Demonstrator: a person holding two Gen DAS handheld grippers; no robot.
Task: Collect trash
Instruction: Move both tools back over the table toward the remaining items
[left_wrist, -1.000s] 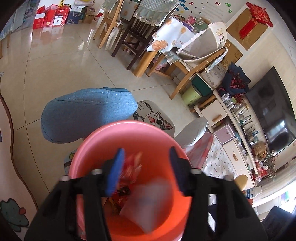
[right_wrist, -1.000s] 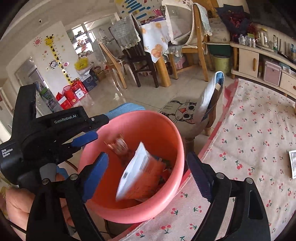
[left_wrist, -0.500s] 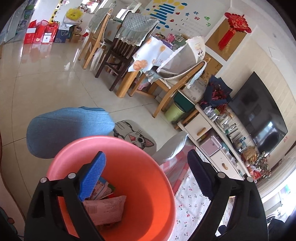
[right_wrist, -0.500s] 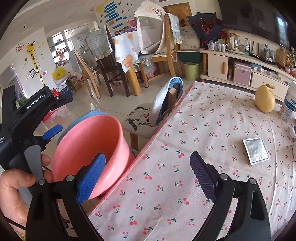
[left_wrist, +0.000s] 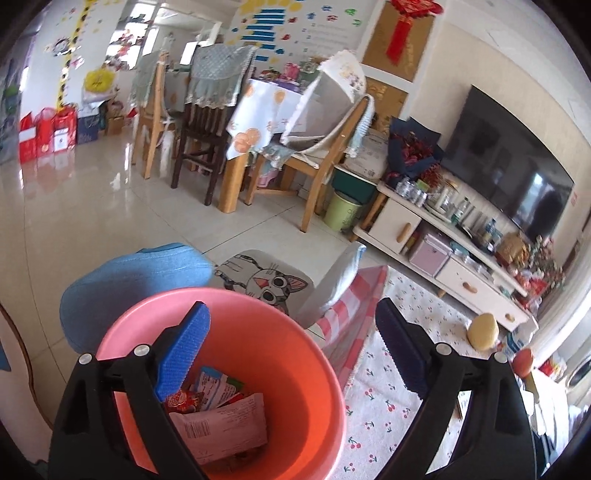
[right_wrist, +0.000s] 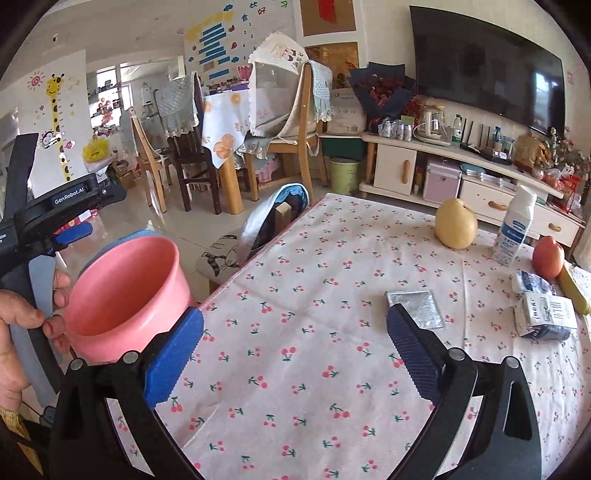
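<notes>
- Two grippers show, each held by a person, and neither has anything between its pads.
- Left gripper (left_wrist: 291, 354) hangs over a pink bucket (left_wrist: 310, 369); its jaws stand wide apart with only the bucket's inside behind them.
- Inside the bucket lie wrappers (left_wrist: 221, 417): a pale printed packet on top, with red and light blue packets under it.
- Right gripper (right_wrist: 295, 354) points down at a table (right_wrist: 314, 295) covered in a cherry-print cloth; its jaws are opening and nothing is between them.
- A hand (right_wrist: 26, 325) at the left edge of the right wrist view holds the left gripper's handle, just beside the bucket (right_wrist: 125, 295).
- The bucket stands off the table's near left edge, touching or almost touching the cloth; I cannot tell which.
- A flat silver foil packet (right_wrist: 415, 308) lies on the cloth just beyond the right gripper's right finger.
- Further right lie a crumpled white carton (right_wrist: 546, 315) and, just behind it, a small white and blue packet (right_wrist: 532, 282).
- At the far side of the table stand a yellow pear (right_wrist: 456, 223), a white bottle (right_wrist: 513, 232) and a red apple (right_wrist: 548, 256), near each other.
- A chair with a cat cushion (left_wrist: 264, 280) sits beyond the bucket, against the table's edge.
</notes>
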